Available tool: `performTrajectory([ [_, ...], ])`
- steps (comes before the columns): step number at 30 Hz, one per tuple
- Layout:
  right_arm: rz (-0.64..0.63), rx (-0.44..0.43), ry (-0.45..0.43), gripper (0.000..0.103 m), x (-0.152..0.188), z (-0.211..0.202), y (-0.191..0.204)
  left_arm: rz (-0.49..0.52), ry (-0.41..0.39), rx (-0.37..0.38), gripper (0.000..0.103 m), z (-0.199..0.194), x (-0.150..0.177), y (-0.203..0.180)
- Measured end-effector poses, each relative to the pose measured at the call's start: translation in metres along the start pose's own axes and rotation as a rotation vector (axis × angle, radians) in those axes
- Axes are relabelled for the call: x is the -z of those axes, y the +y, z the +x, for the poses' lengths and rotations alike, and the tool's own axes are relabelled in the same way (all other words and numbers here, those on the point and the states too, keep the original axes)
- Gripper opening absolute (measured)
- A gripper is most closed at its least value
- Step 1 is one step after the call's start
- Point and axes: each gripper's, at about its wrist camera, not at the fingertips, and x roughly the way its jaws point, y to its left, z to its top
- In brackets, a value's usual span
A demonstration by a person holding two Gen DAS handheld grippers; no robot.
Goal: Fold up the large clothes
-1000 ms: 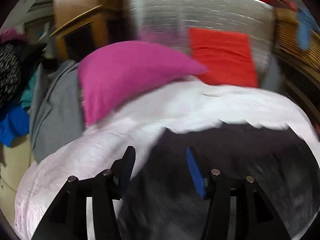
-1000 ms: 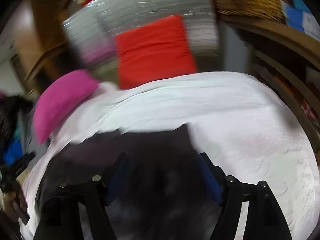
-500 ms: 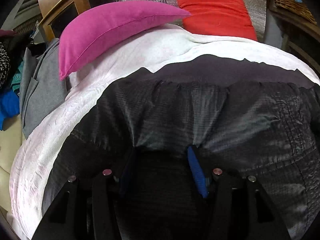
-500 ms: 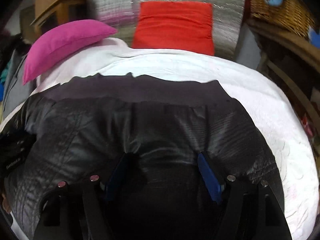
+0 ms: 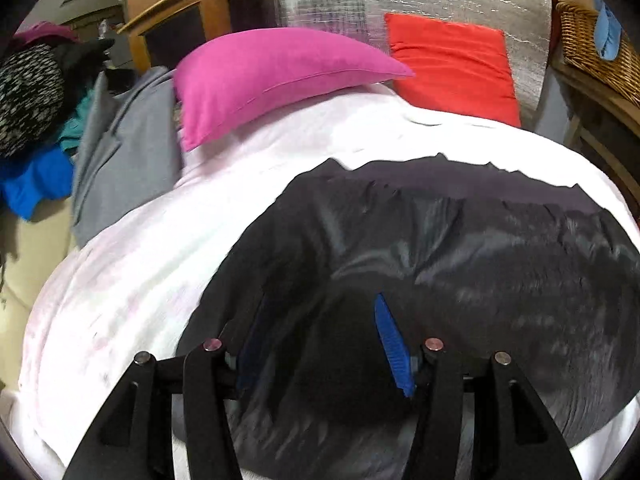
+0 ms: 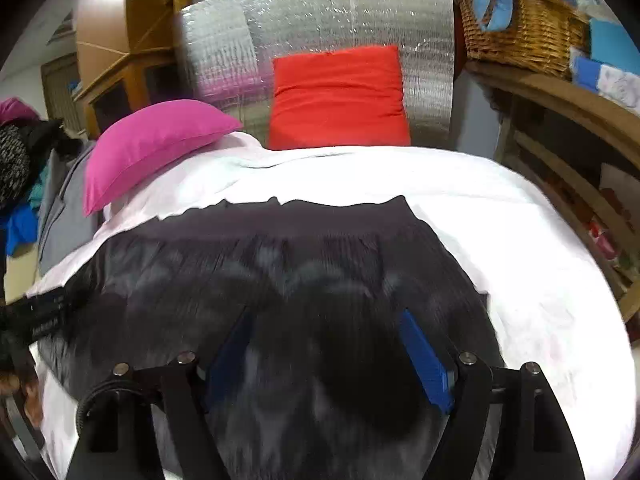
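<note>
A large black shiny garment (image 5: 460, 248) with a matte ribbed hem lies spread on a white bed cover (image 5: 132, 280); it also shows in the right wrist view (image 6: 280, 272). My left gripper (image 5: 320, 312) is open, its blue-padded fingers (image 5: 392, 344) just above the garment's near left part, holding nothing. My right gripper (image 6: 326, 332) is open over the garment's near right part, its fingers (image 6: 424, 356) apart with only cloth below them. The garment's near edge is hidden under both grippers.
A pink pillow (image 5: 272, 76) and a red cushion (image 5: 452, 64) lie at the bed's far end against a silver foil panel (image 6: 320, 20). Grey and blue clothes (image 5: 120, 148) pile at left. A wicker basket (image 6: 516, 28) sits on wooden shelves at right.
Both grippers pulled back and up from the garment after lying low over it. The garment now lies flat on the bed; both grippers stay open.
</note>
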Motion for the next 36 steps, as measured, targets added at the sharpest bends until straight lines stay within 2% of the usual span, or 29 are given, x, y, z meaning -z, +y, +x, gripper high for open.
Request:
performTrajectory([
  [6, 0.026, 0.051, 0.049, 0.079, 0.045, 0.002, -0.018, -0.045, 0.032, -0.009, 0.056, -0.002, 0.03, 0.018],
  [8, 0.03, 0.065, 0.037, 0.079, 0.052, 0.002, -0.025, -0.048, 0.028, -0.002, 0.056, -0.002, 0.035, 0.02],
  [21, 0.096, 0.017, 0.057, 0.081, 0.062, 0.012, -0.047, -0.039, 0.04, 0.038, 0.06, 0.007, 0.047, 0.024],
  [25, 0.129, 0.002, 0.102, 0.081, 0.054, 0.011, -0.053, -0.07, 0.065, 0.054, 0.06, -0.006, 0.043, 0.031],
  [27, 0.136, 0.001, 0.104, 0.081, 0.048, 0.002, -0.052, -0.088, 0.033, 0.062, 0.06, -0.023, 0.043, 0.038],
  [31, 0.124, -0.001, 0.038, 0.082, 0.049, -0.017, -0.048, -0.08, -0.038, 0.034, 0.061, -0.044, 0.058, 0.047],
  [34, 0.116, 0.003, 0.095, 0.083, 0.063, -0.001, -0.052, -0.074, 0.054, 0.023, 0.066, -0.019, 0.071, 0.054],
  [36, 0.122, -0.007, 0.091, 0.083, 0.066, 0.001, -0.056, -0.093, 0.056, 0.035, 0.072, -0.013, 0.073, 0.059],
])
